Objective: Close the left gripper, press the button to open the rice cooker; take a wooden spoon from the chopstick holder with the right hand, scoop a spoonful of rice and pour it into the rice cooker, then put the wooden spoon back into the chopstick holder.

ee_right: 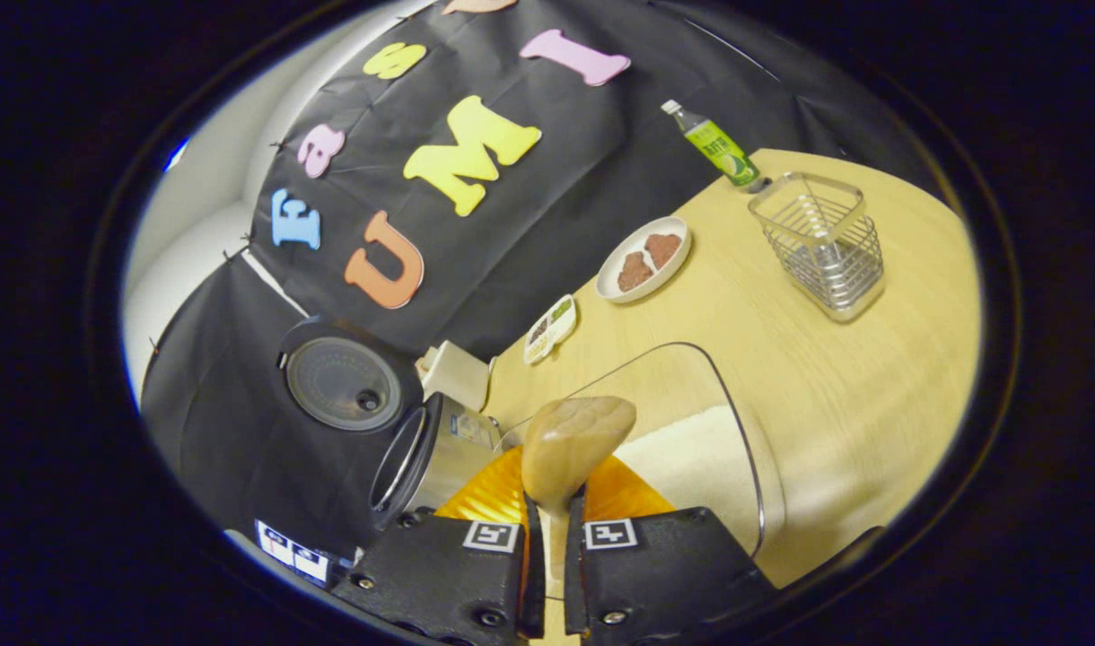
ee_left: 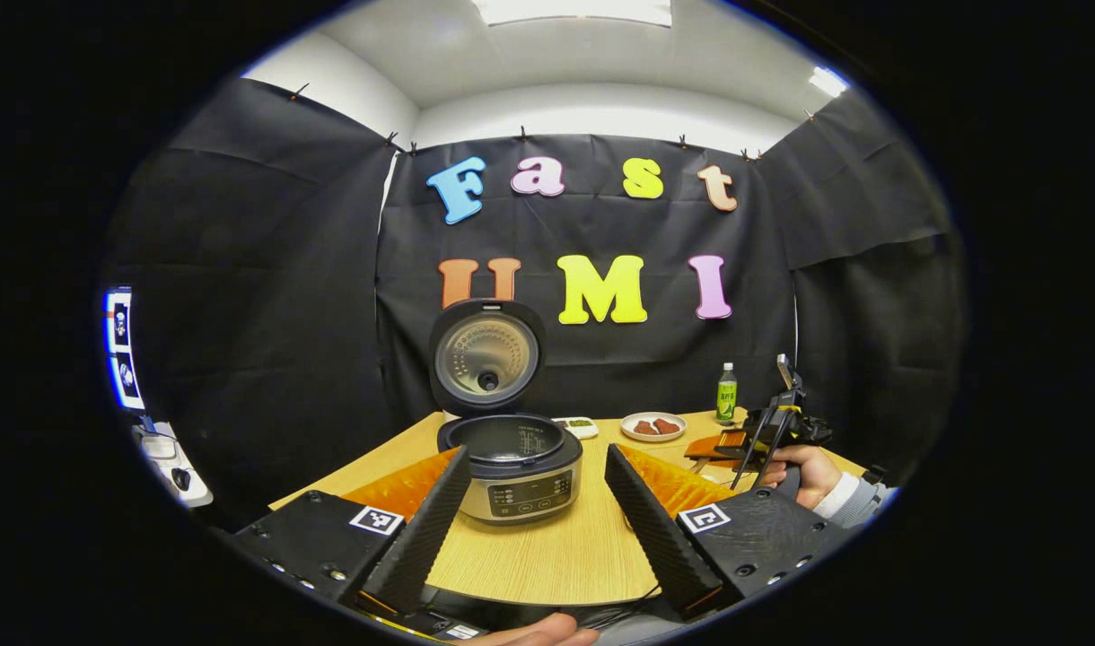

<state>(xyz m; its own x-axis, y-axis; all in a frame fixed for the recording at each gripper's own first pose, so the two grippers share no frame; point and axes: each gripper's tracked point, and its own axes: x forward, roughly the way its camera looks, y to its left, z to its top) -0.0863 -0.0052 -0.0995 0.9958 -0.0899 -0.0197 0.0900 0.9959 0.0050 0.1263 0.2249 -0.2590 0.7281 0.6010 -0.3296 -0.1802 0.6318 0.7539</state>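
Observation:
The rice cooker [ee_left: 521, 471] stands open on the wooden table, its lid [ee_left: 486, 357] raised upright. My left gripper [ee_left: 537, 453] hangs open in front of it, a finger on each side of the pot, touching nothing. In the right gripper view my right gripper [ee_right: 554, 520] is shut on the handle of the wooden spoon [ee_right: 573, 435]. The spoon's bowl looks bare and hovers over the near rim of a clear container of rice [ee_right: 700, 449]. The wire chopstick holder [ee_right: 821, 238] stands farther off. The open cooker [ee_right: 422, 453] lies to the spoon's left.
A green bottle [ee_left: 726, 393], a plate with brown pieces [ee_left: 653, 426] and a small dish [ee_left: 576, 425] sit at the table's back. A hand [ee_left: 803, 471] holds the right gripper [ee_left: 763, 435] at the right. The table's front edge curves just below my left fingers.

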